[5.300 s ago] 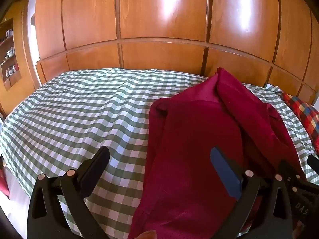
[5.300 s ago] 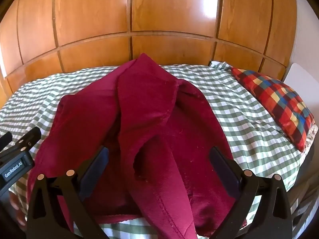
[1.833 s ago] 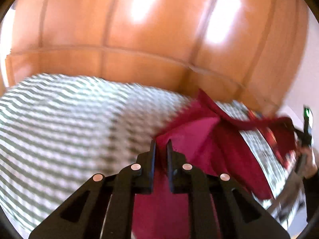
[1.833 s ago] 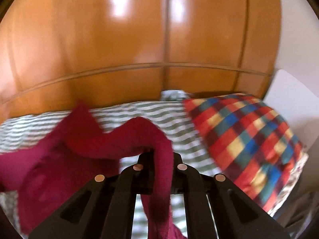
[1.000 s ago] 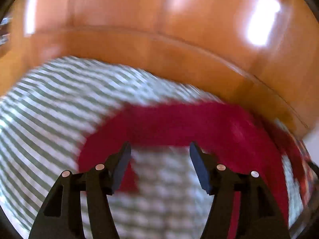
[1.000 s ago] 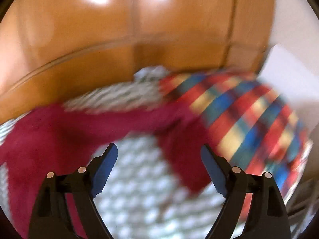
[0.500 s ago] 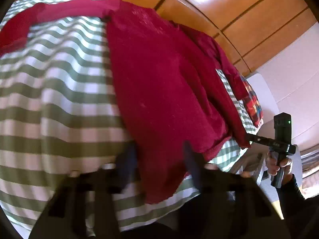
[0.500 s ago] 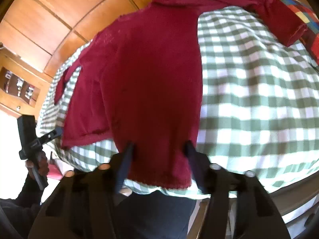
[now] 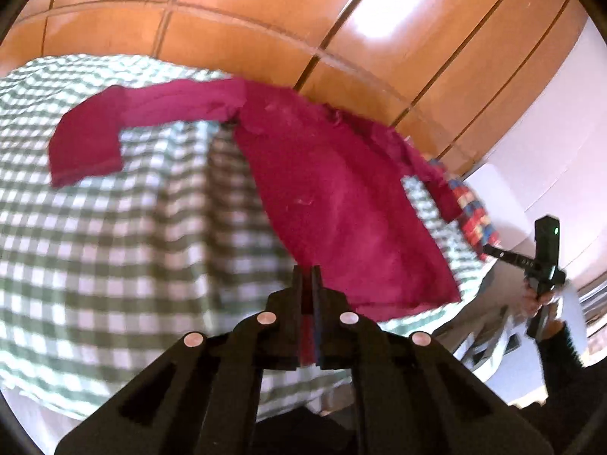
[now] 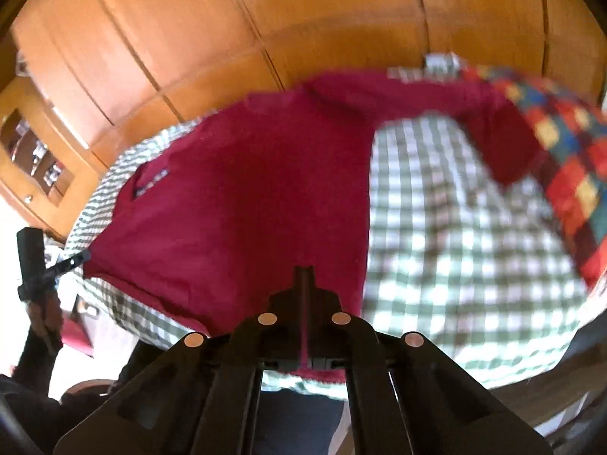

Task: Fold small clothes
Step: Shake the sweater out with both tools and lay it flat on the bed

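Maroon long-sleeved sweater [image 9: 341,197] lay spread flat on the green-and-white checked bedspread [image 9: 114,235], both sleeves out sideways, collar toward the wooden panelled wall [image 9: 303,11] at 12 o'clock. Left gripper [image 9: 306,276] had its fingers pinched onto the hem corner, maroon fabric showing in the slit between them. Right gripper [image 10: 305,276] was likewise clamped on the opposite hem corner. Multicoloured checked pillow [image 10: 561,144] sat at 2 o'clock in the right wrist view, touching 1 sleeve cuff.
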{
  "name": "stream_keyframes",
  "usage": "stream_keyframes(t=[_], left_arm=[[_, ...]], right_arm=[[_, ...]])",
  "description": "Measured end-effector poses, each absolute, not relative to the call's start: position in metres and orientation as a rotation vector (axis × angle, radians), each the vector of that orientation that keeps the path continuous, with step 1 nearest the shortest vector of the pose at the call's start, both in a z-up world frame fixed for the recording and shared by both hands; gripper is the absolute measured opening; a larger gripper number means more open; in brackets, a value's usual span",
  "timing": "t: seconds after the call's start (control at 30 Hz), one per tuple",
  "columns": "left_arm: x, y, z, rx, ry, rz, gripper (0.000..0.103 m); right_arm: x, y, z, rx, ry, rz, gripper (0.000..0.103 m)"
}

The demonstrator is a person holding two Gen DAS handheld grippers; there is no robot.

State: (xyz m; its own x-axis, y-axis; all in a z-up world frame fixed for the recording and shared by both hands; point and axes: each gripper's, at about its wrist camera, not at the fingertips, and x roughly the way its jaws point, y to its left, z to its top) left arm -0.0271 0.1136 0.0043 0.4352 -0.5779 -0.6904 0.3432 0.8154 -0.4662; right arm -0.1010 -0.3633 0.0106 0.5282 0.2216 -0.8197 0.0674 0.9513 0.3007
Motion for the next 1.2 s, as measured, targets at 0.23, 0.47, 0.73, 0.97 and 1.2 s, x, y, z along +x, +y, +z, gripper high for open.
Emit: stream_keyframes(t=[0.23,0.47,0.73,0.97,1.2], left_arm=[[-0.023,0.112,-0.036,-0.258,1.036,-0.519,0.003],[-0.026,0.115,-0.023,-0.213,1.008,-0.520,0.003],[-0.051,0.120,-0.046,-0.205,1.098,-0.529,0.003],[-0.048,0.140,-0.050,-0.277,1.099,-0.414,0.032],[-0.026,0.216,-0.026,-0.380,0.955,-0.065,0.057]], right_arm=[[-0.103,-0.366,-0.050,0.449,1.096,0.045,0.054],[-0.098,-0.332,-0.038,0.288,1.123,0.110,0.010],[-0.129,-0.352,-0.018,0.108,1.203,0.118,0.006],[-0.116,-0.358,-0.022,0.128,1.208,0.087,0.063],[-0.070,-0.333,0.019,0.078,0.994,0.086,0.071]])
